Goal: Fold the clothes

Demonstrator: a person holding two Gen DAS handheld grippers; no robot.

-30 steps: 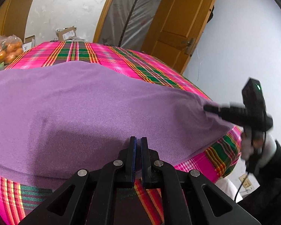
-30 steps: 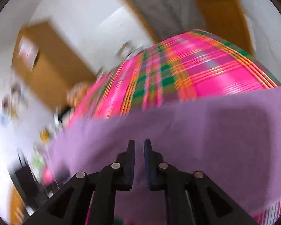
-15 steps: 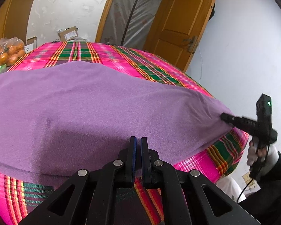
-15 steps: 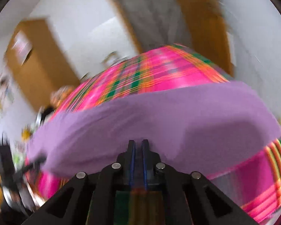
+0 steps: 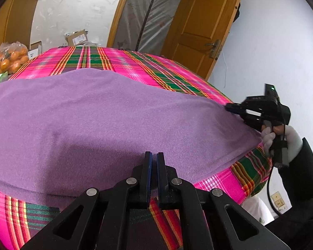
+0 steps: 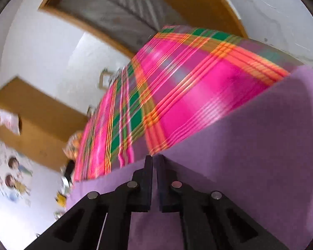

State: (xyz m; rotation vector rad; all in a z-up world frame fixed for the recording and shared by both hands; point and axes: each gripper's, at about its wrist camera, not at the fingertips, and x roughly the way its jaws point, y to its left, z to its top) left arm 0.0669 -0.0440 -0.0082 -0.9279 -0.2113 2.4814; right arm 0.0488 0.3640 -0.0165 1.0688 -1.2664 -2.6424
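Observation:
A purple cloth [image 5: 114,120] lies spread over a table with a pink, green and orange plaid cover [image 5: 139,66]. My left gripper [image 5: 154,158] sits at the cloth's near edge, shut, with the purple fabric pinched between its pads. In the left wrist view my right gripper [image 5: 229,107], held by a white-gloved hand [image 5: 290,139], reaches in at the cloth's far right edge. In its own blurred view the right gripper [image 6: 154,159] is closing its jaws on that purple edge [image 6: 250,145], which rises from the tips.
A wooden door [image 5: 200,27] and a plastic-covered doorway [image 5: 148,14] stand behind the table. A bag of oranges [image 5: 9,59] and cardboard boxes [image 5: 77,38] sit at the far left. A white wall [image 5: 281,48] borders the right side, with a cable and socket [image 5: 278,198] low down.
The right gripper narrowed its jaws onto the cloth's right edge, rolled, and shifted along that edge. The left gripper stayed put.

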